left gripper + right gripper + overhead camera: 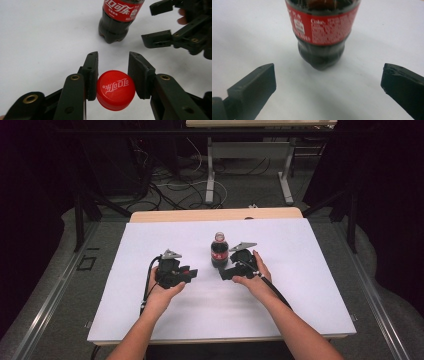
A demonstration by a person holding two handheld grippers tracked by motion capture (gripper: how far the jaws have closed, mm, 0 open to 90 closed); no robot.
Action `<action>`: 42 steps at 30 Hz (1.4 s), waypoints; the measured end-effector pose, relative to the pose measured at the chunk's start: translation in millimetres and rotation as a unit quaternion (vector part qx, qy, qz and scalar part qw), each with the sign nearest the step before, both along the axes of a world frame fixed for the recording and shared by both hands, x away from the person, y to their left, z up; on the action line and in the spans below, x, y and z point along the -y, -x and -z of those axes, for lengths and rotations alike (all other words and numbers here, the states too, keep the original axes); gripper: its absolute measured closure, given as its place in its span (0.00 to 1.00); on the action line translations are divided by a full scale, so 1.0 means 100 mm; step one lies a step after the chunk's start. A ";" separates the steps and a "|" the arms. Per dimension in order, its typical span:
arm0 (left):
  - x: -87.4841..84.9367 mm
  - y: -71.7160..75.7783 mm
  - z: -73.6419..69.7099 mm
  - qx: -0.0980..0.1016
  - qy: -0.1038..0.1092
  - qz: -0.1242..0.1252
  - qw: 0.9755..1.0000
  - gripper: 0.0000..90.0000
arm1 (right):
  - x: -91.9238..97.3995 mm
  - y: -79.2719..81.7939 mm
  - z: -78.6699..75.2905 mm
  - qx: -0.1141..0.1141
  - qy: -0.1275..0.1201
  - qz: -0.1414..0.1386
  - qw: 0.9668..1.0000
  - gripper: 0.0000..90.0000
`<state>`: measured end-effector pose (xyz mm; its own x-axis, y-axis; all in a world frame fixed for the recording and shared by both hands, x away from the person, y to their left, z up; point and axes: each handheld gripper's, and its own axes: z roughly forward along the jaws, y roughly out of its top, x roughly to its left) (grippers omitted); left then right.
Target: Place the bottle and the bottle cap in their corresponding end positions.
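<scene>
A cola bottle with a red label stands upright at the middle of the white table top. My left gripper hovers to its left, shut on a red screw cap whose printed top faces the camera. The bottle's base stands beyond that cap. My right gripper sits just right of the bottle, with its jaws wide open and nothing between them. In the right gripper view the bottle stands ahead of the open right gripper, apart from both pads. The right gripper also appears at the upper right of the left gripper view.
The white sheet covers a wooden table whose back edge is bare. Beyond it, cables lie on the floor around another table's legs. Dark frame rails flank the table.
</scene>
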<state>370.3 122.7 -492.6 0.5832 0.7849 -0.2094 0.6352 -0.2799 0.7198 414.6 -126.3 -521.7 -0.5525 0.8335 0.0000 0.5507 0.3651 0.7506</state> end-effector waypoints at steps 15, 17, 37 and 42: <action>0.42 -0.06 0.23 -0.009 0.020 0.045 0.999 0.68 | 0.47 0.42 -0.10 -0.005 -0.025 0.011 1.000 0.00; 0.50 -0.06 0.28 -0.012 0.019 0.053 0.998 0.68 | 0.53 0.46 -0.10 -0.004 -0.031 0.016 0.999 0.00; 0.87 0.03 0.65 0.009 -0.009 0.109 0.994 0.68 | 0.76 0.50 -0.05 0.002 -0.049 0.042 0.998 0.00; 0.85 0.01 0.65 0.008 0.006 0.103 0.995 0.54 | 0.77 0.49 -0.04 0.002 -0.047 0.042 0.998 0.00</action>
